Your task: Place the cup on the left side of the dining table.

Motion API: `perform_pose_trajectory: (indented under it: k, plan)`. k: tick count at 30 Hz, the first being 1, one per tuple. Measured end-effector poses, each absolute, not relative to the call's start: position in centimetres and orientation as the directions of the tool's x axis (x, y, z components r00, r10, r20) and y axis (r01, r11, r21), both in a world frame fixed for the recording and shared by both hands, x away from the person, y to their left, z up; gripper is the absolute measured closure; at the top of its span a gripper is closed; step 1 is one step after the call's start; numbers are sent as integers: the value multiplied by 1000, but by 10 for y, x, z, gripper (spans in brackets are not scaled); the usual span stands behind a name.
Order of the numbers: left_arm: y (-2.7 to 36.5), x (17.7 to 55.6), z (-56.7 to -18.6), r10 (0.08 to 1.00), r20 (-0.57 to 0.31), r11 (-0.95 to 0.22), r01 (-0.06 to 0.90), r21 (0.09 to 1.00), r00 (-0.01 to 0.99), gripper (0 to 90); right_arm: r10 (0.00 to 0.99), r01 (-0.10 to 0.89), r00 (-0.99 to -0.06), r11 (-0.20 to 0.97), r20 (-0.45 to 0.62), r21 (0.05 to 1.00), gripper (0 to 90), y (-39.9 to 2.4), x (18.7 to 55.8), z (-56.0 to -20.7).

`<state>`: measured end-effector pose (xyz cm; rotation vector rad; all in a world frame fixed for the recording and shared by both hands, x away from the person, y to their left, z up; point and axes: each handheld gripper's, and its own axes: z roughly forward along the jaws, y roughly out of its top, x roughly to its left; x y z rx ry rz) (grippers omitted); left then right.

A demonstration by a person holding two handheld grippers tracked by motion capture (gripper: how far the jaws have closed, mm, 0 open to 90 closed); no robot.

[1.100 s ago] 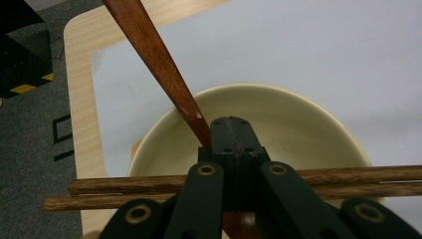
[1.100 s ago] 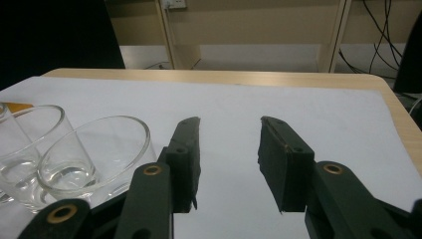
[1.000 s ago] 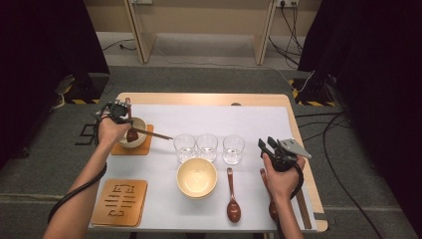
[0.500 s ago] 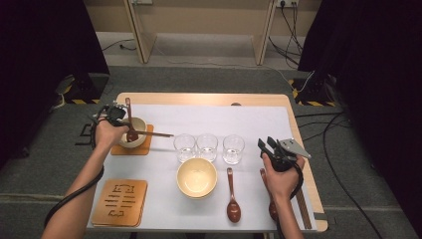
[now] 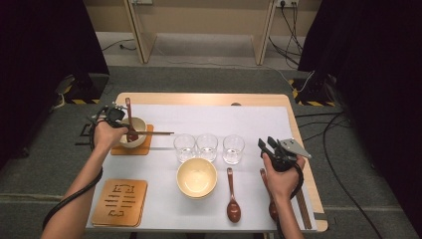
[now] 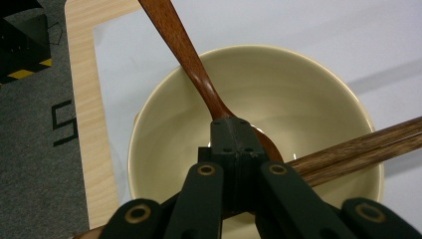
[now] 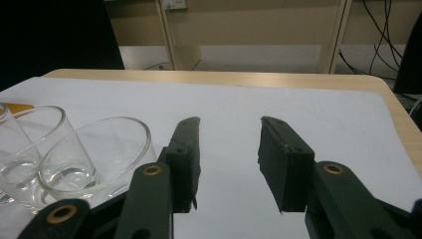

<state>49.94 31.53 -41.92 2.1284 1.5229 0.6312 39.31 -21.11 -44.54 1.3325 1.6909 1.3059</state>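
We have the left gripper [image 5: 117, 115] at the far-left side of the table [image 5: 209, 98], jaws clamped on a brown wooden spoon [image 5: 130, 121]. In the left gripper view the jaws are pinched together at the spoon's neck [image 6: 219, 107]; its bowl end sits inside the cream bowl [image 6: 318, 119] and its handle leans out over the far rim. A pair of dark chopsticks [image 5: 158, 133] lies across that bowl's rim, pointing toward the glasses. The bowl sits on an orange coaster [image 5: 119, 148] close to the table's left edge, so little room that side.

Our right gripper [image 5: 267, 145] hovers near the right edge, jaws partly apart with nothing between them; the right gripper view shows bare white mat [image 7: 298, 109] ahead of it, open to the far edge.

Mid-table: three clear glasses [image 5: 207, 147] in a row, a second cream bowl [image 5: 197, 178] just in front of them, another wooden spoon [image 5: 232, 196] beside it. A wooden trivet [image 5: 120, 201] sits at the near-left corner. More chopsticks [image 5: 304, 210] lie along the right edge by our right hand. The far half of the mat is open.
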Motion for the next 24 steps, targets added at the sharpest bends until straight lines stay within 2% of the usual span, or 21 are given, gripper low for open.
perform_pose_trajectory:
  k: [12,20,24]
  plan:
    - [319,498,-418,954,97,-282,741,609,283,893,947,341,-303,5,105,940,604,-211,393,-445]
    - [338,486,-403,964,70,-232,689,687,256,894,948,340,-301,3,106,941,604,-212,393,-444]
    - [358,476,-395,975,79,-199,660,725,207,893,948,338,-301,4,104,941,604,-212,392,-444]
